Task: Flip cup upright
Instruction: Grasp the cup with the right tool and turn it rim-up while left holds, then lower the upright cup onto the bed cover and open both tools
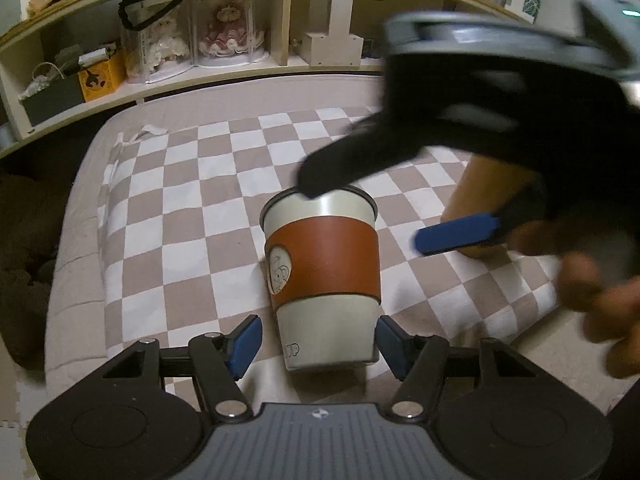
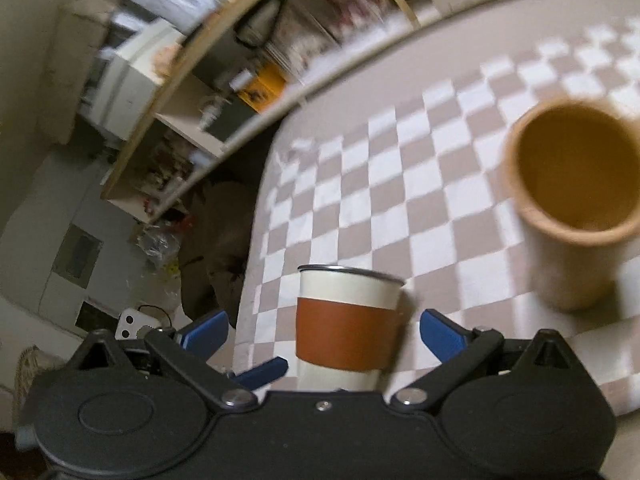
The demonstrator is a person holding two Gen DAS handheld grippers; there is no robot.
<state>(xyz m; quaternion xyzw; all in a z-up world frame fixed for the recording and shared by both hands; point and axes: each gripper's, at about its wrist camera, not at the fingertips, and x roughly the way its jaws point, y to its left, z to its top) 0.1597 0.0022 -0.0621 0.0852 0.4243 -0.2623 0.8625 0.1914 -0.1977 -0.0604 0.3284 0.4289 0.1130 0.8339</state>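
A white cup (image 1: 324, 276) with a brown sleeve and metal rim stands upright, wide mouth up, on the checkered cloth (image 1: 192, 208). My left gripper (image 1: 318, 340) is open, its blue pads on either side of the cup's base, apart from it. My right gripper (image 2: 320, 336) is open around the same cup (image 2: 344, 328) without touching it. In the left wrist view the right gripper (image 1: 372, 208) hovers over the cup, one black finger (image 1: 336, 168) at the rim and its blue pad (image 1: 456, 234) to the right.
A tan cylindrical cup (image 2: 576, 204) stands upright to the right; it also shows in the left wrist view (image 1: 488, 200). A wooden shelf (image 1: 224, 40) with dolls and boxes runs along the back. The cloth's front edge (image 1: 160, 364) is close to my left gripper.
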